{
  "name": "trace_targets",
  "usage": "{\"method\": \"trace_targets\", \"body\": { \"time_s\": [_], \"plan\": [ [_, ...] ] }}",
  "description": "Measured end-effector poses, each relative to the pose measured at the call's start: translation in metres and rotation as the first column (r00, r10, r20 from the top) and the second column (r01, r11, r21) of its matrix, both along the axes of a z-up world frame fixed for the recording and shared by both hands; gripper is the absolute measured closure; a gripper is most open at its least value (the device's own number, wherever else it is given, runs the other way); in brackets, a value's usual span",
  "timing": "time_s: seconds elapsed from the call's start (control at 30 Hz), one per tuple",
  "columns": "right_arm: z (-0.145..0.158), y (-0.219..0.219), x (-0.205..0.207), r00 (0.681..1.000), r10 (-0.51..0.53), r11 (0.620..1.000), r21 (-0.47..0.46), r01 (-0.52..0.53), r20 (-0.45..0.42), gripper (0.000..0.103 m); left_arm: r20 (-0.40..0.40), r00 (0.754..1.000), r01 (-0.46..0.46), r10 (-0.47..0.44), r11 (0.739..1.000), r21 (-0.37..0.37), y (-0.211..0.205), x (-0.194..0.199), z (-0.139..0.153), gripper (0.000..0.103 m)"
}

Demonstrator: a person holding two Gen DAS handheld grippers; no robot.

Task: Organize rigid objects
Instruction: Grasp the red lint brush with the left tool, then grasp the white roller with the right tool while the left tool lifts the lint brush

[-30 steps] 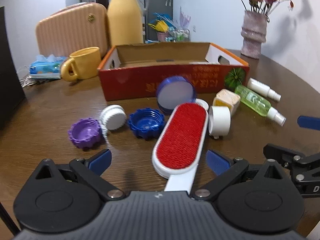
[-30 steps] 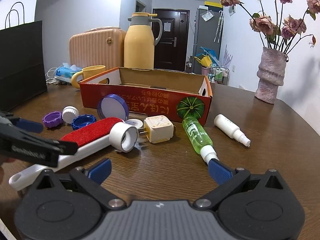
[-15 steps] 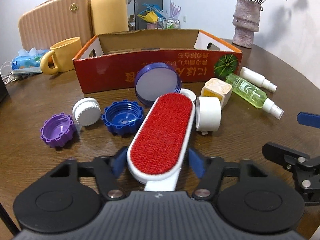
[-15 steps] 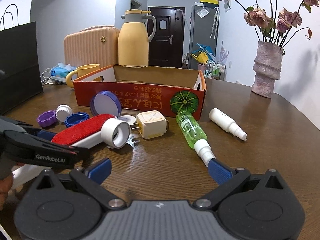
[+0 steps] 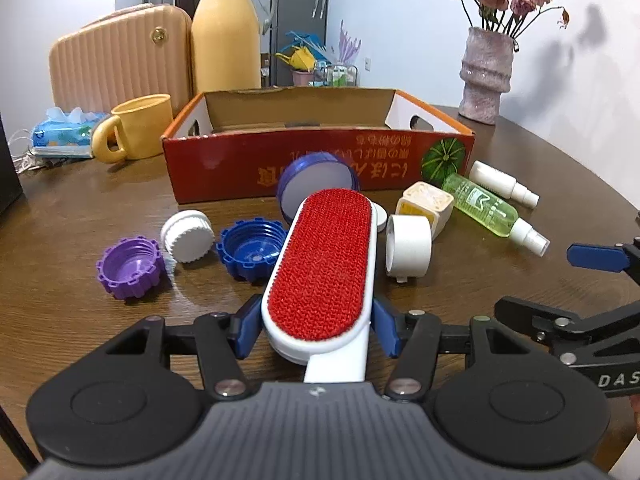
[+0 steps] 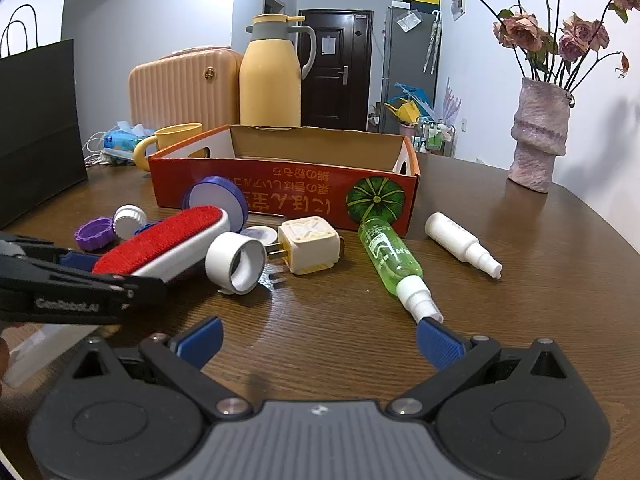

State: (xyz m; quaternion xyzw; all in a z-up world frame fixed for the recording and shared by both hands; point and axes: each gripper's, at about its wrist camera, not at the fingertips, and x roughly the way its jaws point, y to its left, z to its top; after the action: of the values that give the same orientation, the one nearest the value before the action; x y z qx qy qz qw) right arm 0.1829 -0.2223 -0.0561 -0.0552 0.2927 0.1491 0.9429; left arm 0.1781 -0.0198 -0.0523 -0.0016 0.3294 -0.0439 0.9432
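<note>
My left gripper [image 5: 316,330] is shut on the near end of a white lint brush with a red pad [image 5: 324,264], which also shows in the right wrist view [image 6: 160,240]. Its far end sits among the other objects on the table. Around it lie a purple cap [image 5: 130,268], a white cap [image 5: 187,235], a blue cap [image 5: 250,250], a blue-rimmed lid [image 5: 316,184], a white ring [image 5: 409,246], a cream plug cube [image 6: 310,244], a green spray bottle [image 6: 394,262] and a white spray bottle [image 6: 460,244]. The open red cardboard box [image 5: 320,168] stands behind. My right gripper [image 6: 320,338] is open and empty above the table.
A yellow mug [image 5: 138,128], a tissue pack [image 5: 64,136], a yellow thermos [image 5: 226,36] and a peach case [image 5: 116,56] stand behind the box. A pink vase with flowers [image 6: 540,136] is at the far right. A black bag [image 6: 36,128] stands at the left.
My left gripper moved forward over the lint brush handle and closed on it. The right gripper stayed open and shifted only slightly.
</note>
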Motion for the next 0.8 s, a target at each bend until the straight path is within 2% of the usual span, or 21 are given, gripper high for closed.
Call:
{"method": "trace_targets", "body": {
  "time_s": [0.4, 0.6, 0.8],
  "plan": [
    [0.005, 0.019, 0.013, 0.998, 0.068, 0.997, 0.030, -0.069, 0.016, 0.000, 0.071, 0.996, -0.048, 0.049, 0.999, -0.019, 0.027, -0.019, 0.022, 0.045],
    [0.006, 0.037, 0.029, 0.992, 0.117, 0.993, 0.008, -0.118, 0.035, 0.007, 0.084, 0.993, -0.079, 0.081, 0.997, -0.023, 0.040, -0.023, 0.025, 0.045],
    [0.002, 0.051, 0.051, 0.991, 0.137, 0.991, 0.002, -0.137, -0.003, 0.013, 0.091, 0.990, -0.105, 0.107, 0.994, -0.031, 0.051, -0.024, 0.026, 0.045]
  ]
}}
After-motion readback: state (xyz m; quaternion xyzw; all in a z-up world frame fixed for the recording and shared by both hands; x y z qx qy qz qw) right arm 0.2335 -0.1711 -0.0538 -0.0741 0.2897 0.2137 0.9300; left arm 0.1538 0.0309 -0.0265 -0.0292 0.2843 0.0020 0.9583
